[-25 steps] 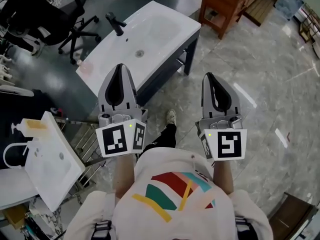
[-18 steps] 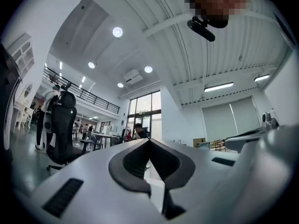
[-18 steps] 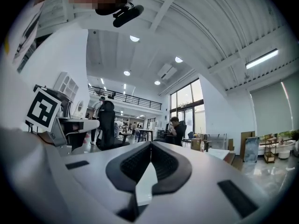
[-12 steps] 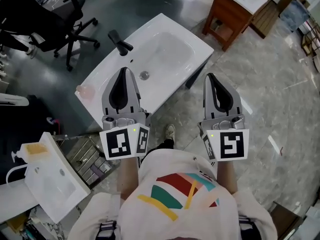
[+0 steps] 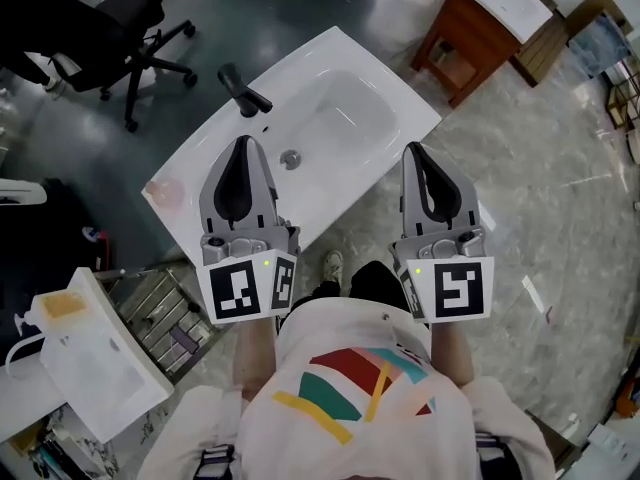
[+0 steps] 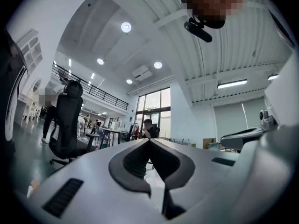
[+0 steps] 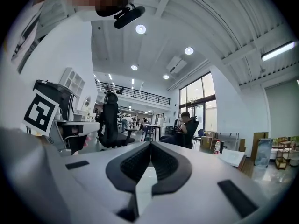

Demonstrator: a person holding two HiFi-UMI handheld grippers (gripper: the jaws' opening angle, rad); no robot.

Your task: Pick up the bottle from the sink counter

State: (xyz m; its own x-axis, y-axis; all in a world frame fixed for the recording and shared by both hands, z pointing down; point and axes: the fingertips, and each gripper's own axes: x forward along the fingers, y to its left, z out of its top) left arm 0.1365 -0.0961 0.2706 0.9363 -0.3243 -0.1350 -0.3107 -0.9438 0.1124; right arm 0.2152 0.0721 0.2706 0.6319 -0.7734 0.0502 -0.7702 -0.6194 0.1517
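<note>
Left gripper [image 5: 240, 143] and right gripper [image 5: 416, 150] both fully closed, nothing between jaws, side by side at near edge of white sink [image 5: 400, 93]. Small bottle [image 7: 216, 147] upright on far white counter [image 7: 233, 157], well apart.

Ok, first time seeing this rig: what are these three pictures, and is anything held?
No robot here: a person holds a two-jaw gripper in each hand. The head view looks down from the person's head; the left gripper and right gripper point toward the white sink counter. The other two pictures look along each gripper's jaws: both shut, empty. On the counter: a black faucet and a pinkish item at its left corner, possibly the bottle.
</note>
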